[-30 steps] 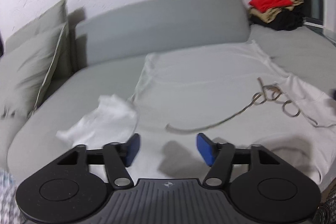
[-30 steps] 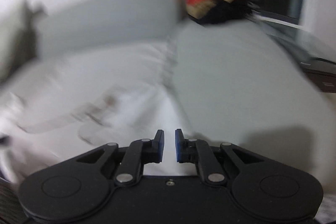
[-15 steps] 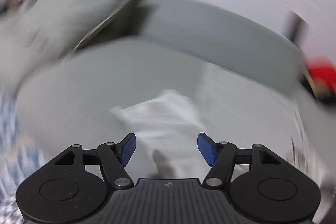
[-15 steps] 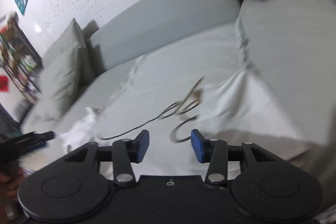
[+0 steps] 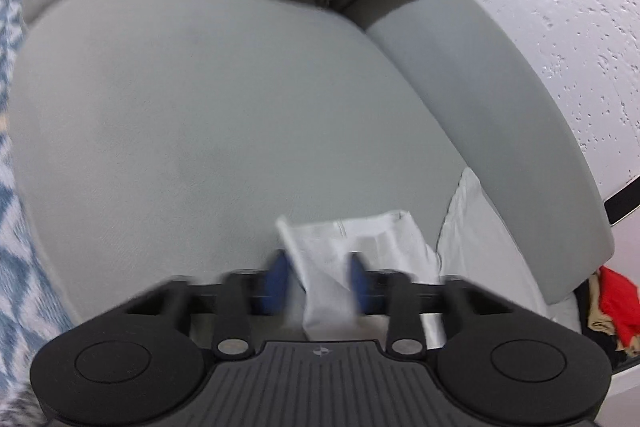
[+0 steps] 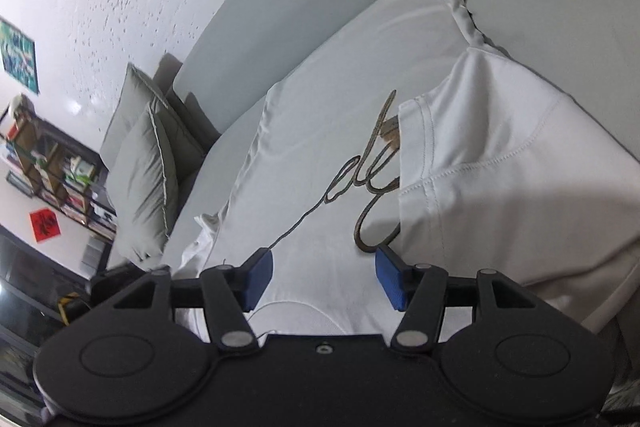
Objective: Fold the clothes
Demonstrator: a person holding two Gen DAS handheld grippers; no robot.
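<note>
Frustratingly, blur smears left tool (image 5: 318, 279) astride white sleeve (image 5: 340, 251).

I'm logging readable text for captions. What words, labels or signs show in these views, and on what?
White T-shirt: brown cursive print, partly covered by the folded sleeve; not legible as a word.
Red square paper sign on the wall: dark character, too small to read.
Book spines on the dark shelf: too blurred.
Left wrist view: no text.
</note>
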